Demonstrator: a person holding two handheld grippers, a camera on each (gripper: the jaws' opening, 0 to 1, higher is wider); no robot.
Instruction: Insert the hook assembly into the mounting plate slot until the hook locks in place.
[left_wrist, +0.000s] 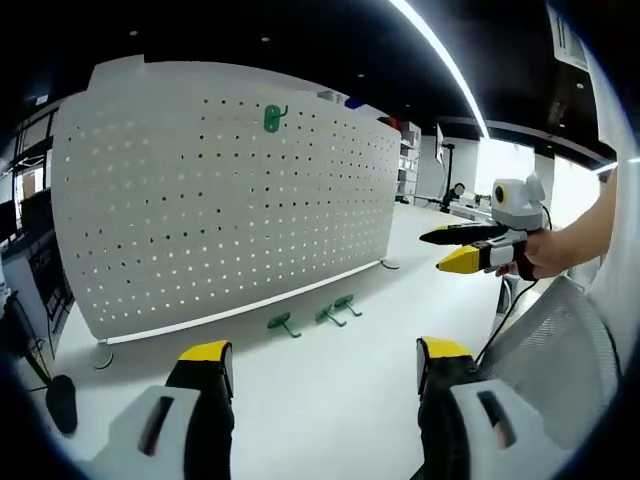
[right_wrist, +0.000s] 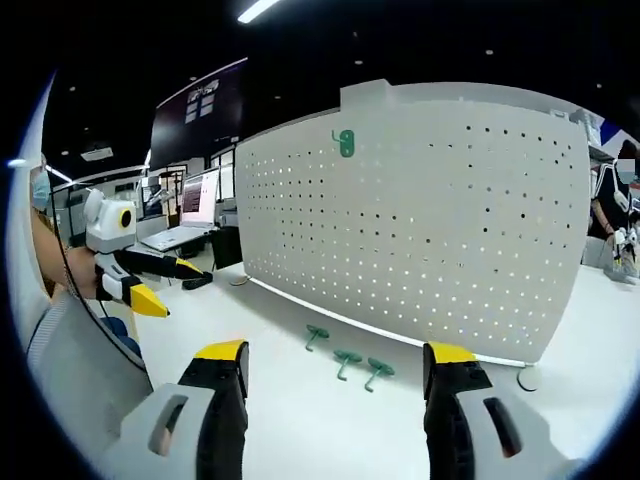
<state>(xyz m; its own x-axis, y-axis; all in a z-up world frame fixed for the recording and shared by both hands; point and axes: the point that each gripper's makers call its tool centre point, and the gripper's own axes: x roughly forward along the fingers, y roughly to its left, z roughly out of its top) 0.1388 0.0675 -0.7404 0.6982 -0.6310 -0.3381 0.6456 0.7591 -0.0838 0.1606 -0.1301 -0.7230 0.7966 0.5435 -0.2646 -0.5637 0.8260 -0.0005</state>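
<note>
My left gripper is released, its yellow-tipped fingers spread wide with nothing between them. Ahead of it, in the left gripper view, the pegboard stands upright on the white surface, and one green hook already sits in a hole near its top edge. Three loose hooks lie in a row on the surface just in front of the board's foot, straight ahead of these fingers and a little beyond them.

Further right, my right gripper hangs well above the surface, held in my hand, off to the side of the board's end. Its own view shows its fingers parted too, holding nothing, with the same three hooks lying between and beyond them.

The hooks lie ahead of and below both grippers, their stems roughly flat on the surface, though I cannot tell exactly which way each points. I judge the left gripper the nearer and lower one, so reaching forward and down onto the closest hook looks like its job, before lifting towards a free hole.
</note>
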